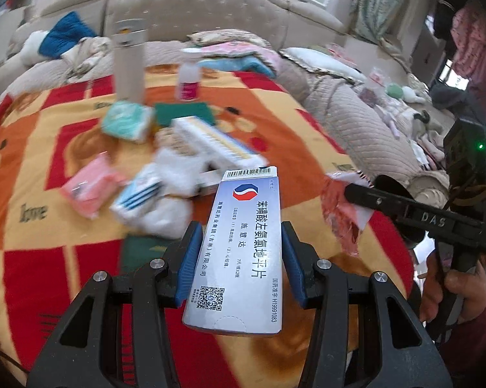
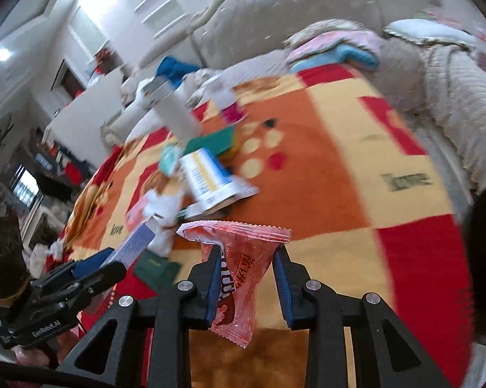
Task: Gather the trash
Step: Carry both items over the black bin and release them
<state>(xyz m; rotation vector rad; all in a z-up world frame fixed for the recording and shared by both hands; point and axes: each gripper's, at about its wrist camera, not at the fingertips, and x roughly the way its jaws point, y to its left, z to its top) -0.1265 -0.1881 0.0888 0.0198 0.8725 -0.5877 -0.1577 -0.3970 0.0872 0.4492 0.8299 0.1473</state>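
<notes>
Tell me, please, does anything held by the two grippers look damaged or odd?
The pink wrapper in the right gripper is crumpled and torn open, hanging from one side. The medicine box in the left gripper looks intact, only slightly tilted. Nothing seems spilled.

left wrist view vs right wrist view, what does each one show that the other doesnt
Only the left wrist view shows the printed face of the silver medicine box, with its barcode and QR code, clamped in the left tongs. Only the right wrist view shows the red snack wrapper hanging full length in the right tongs. Both show the white tumbler and the patterned blanket.
</notes>
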